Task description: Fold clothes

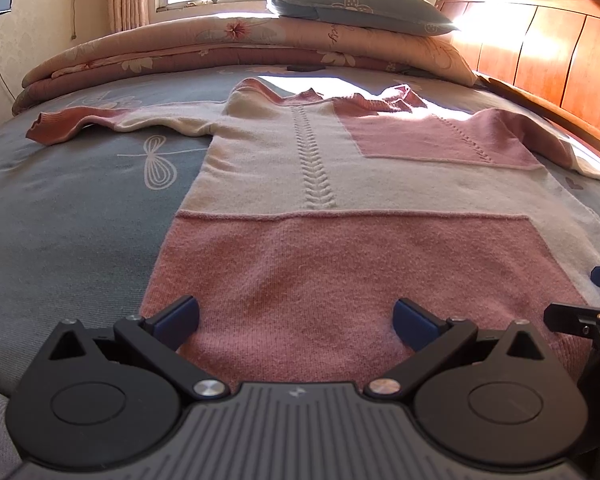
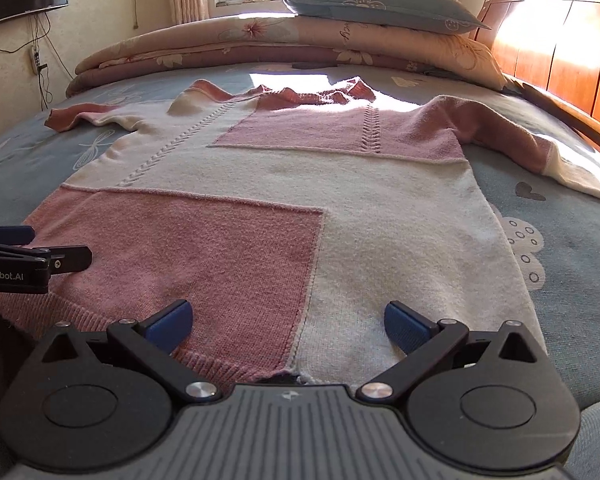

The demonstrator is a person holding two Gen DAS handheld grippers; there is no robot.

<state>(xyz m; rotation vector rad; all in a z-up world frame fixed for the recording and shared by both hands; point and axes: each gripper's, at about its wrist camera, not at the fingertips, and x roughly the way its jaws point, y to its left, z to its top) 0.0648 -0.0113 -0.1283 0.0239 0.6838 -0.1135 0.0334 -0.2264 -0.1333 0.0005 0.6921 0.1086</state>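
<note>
The pink and cream sweater (image 1: 340,184) lies spread flat on the bed (image 1: 60,208), front up, straight ahead of both sets of jaws, with its hem nearest them and its collar at the far end. Both sleeves are stretched out to the sides: the left sleeve (image 1: 100,122) well ahead and to the left of the left gripper (image 1: 296,316), the right sleeve (image 2: 540,148) ahead and to the right of the right gripper (image 2: 288,320). No fold shows anywhere, so I judge the task to be at its very start, with all folding left to do: sleeves in, then the body doubled over. The jaws of the left gripper stand wide apart and grasp nothing, poised over the pink hem panel; the jaws of the right gripper are likewise spread and unladen, over the seam where pink meets cream at the hem. The 2 grippers sit close side by side. The only readable writing is on the left gripper's side as seen from the right wrist, partly cut off, reading "enRobot.AI". A folded quilt (image 2: 260,44) and a pillow (image 2: 380,8) lie far ahead, beyond the collar.
</note>
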